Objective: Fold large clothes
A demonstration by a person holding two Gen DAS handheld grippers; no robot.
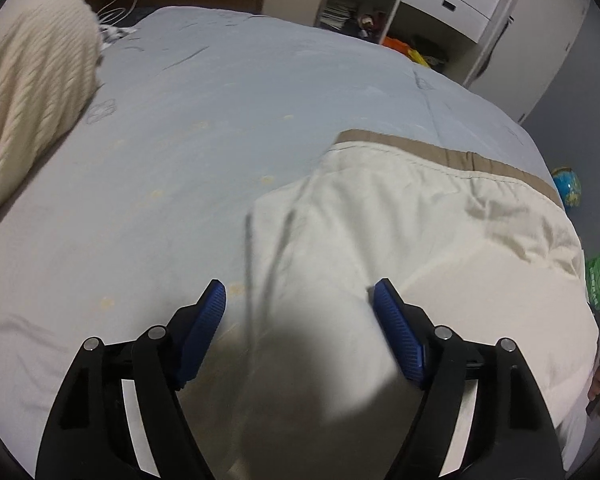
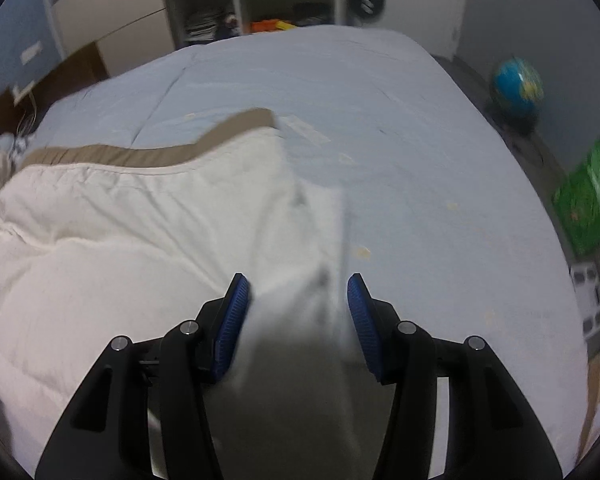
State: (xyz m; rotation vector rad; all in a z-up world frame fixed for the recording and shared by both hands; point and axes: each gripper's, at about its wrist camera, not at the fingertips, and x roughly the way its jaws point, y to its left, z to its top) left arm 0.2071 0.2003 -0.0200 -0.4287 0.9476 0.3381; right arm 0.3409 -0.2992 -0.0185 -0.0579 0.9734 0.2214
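Note:
A large cream garment (image 1: 420, 248) with a tan band (image 1: 440, 152) along its far edge lies on the pale blue bed (image 1: 220, 100). My left gripper (image 1: 300, 292) is open, with the garment's near left part between its blue pads; a dark thin cord (image 1: 248, 264) hangs just ahead. In the right wrist view the same garment (image 2: 140, 232) and its tan band (image 2: 160, 152) fill the left half. My right gripper (image 2: 298, 284) is open, its jaws on either side of the garment's near right edge. The picture is blurred by motion.
A cream knitted blanket (image 1: 28, 92) lies at the bed's left. White shelves and drawers (image 1: 440, 0) stand behind the bed. A blue globe (image 2: 518, 88) and a green bag (image 2: 588, 200) sit on the floor to the right of the bed.

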